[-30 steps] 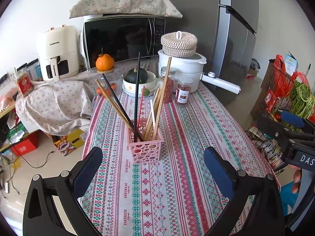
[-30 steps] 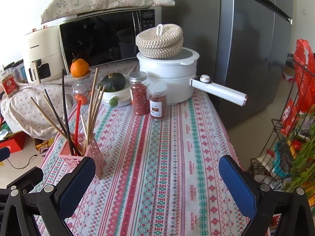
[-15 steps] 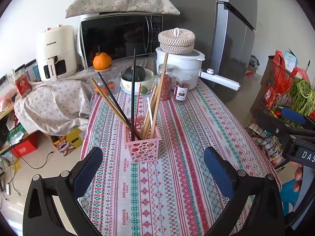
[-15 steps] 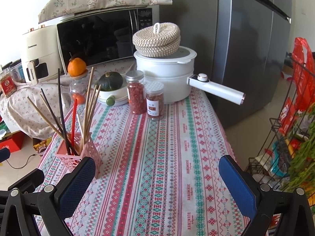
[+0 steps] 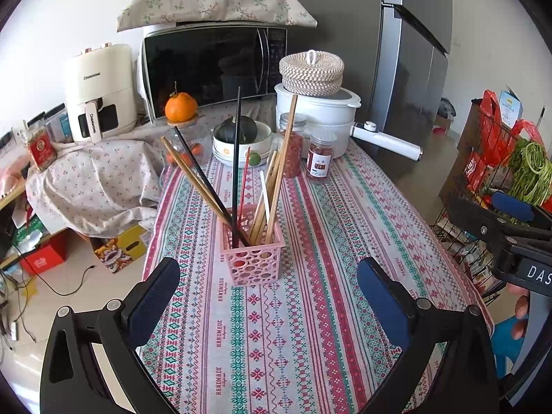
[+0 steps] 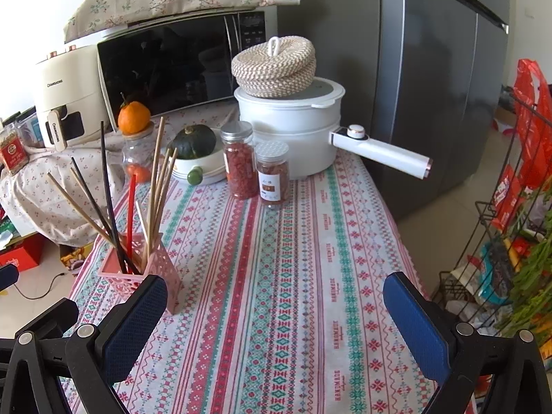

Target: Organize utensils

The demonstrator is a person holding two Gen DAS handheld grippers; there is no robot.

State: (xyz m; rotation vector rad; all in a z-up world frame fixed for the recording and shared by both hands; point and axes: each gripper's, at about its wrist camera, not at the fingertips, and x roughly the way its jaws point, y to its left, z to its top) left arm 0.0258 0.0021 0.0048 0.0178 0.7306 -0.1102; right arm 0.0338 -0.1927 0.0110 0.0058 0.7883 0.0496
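Both views had drawn slightly closer to the pink basket (image 5: 253,258); left claw (image 5: 267,293) and right claw (image 6: 276,314) stayed spread, empty. Chopsticks (image 5: 276,179) at 12 o'clock looked light, stiff, slippery; pinch mid-shaft.

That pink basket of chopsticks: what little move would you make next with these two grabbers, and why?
Probably ease the left gripper forward toward the pink basket. Its jaws stand wide open and empty, with the basket centred just ahead between them. The chopsticks lean every way inside it. The right gripper, also open, faces bare tablecloth, so it seems the worse choice.
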